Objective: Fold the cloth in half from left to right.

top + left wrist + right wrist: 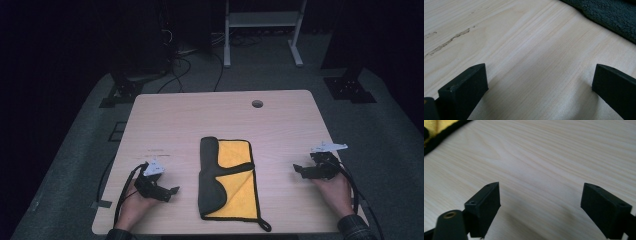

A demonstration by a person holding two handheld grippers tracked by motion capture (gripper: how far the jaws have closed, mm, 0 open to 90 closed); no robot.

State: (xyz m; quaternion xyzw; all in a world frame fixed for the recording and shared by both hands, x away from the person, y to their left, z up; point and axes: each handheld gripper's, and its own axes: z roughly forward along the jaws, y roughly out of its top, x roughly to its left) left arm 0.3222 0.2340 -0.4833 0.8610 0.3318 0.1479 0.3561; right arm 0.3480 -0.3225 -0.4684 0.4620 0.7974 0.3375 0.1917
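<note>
Item 1 — left gripper (161,190). Rests low on the counter (175,120) at about 7 o'clock of its surface, held in the person's left hand (131,205), its cable (122,192) looping back toward the near edge. Fingers (465,87) released, spread wide, bare wood between them. It points toward 3 o'clock, at the cloth, but sits apart from it. Risk: a low sweep inward could shove the dark edge along instead of pinching it, bunching the fold.

Item 2 — cloth (235,172). Yellow towel with a dark grey reverse and black binding, lying at 6 o'clock of the counter, between the two grippers. Its left portion is turned over, so the grey side (209,172) shows as a long flap, with a band crossing toward 3 o'clock. A small black loop (264,224) trails at the near right corner, close to the counter's edge. Risk: the plush layers lie stacked, so a pinch may catch two layers instead of one; a pull toward 6 o'clock could drag the whole piece off the edge.

Item 3 — right gripper (299,170). At about 4 o'clock, in the right hand (334,192), aimed toward 9 o'clock. Fingers (485,207) released, nothing between them, well apart from the cloth's bound edge (441,136). Risk: uneven pulls from the two sides would skew the cloth; a trailing cable could snag the corner.

Item 4 — round hole (257,104) at 12 o'clock; no bearing.
</note>
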